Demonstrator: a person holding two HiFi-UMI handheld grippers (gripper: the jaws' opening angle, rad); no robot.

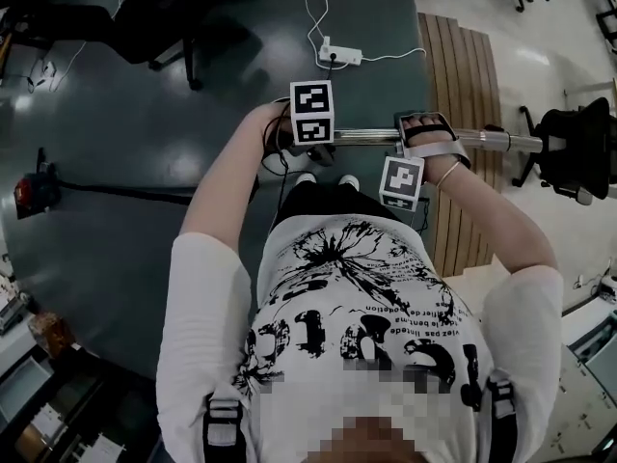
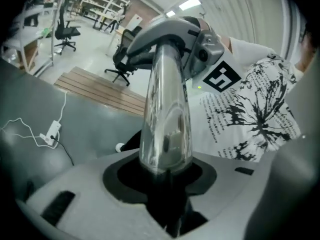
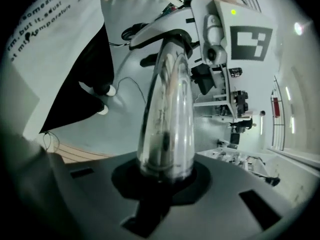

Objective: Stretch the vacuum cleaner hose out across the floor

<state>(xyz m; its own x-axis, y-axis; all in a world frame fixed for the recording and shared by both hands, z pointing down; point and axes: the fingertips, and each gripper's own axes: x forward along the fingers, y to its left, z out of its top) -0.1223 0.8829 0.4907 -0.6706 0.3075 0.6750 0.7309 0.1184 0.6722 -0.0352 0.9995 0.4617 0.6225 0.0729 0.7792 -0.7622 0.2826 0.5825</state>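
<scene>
I hold a shiny metal vacuum tube [image 1: 371,138] level in front of me with both grippers. My left gripper [image 1: 321,143] is shut on the tube's left end, below its marker cube. My right gripper [image 1: 413,149] is shut on it further right, and the tube runs on past it to a black end piece [image 1: 496,139]. In the left gripper view the tube [image 2: 166,119] rises from between the jaws of my left gripper [image 2: 167,171]. The right gripper view shows the tube [image 3: 167,114] seated in my right gripper [image 3: 165,176]. A dark hose [image 1: 125,193] lies on the floor towards a red and black vacuum cleaner [image 1: 34,191].
A white power strip [image 1: 339,56] with its cable lies on the dark floor ahead. A slatted wooden board [image 1: 463,75] lies to the right, with a black office chair [image 1: 576,148] beyond it. Another dark chair [image 1: 159,22] stands at the upper left. Cluttered shelving [image 1: 29,394] fills the lower left.
</scene>
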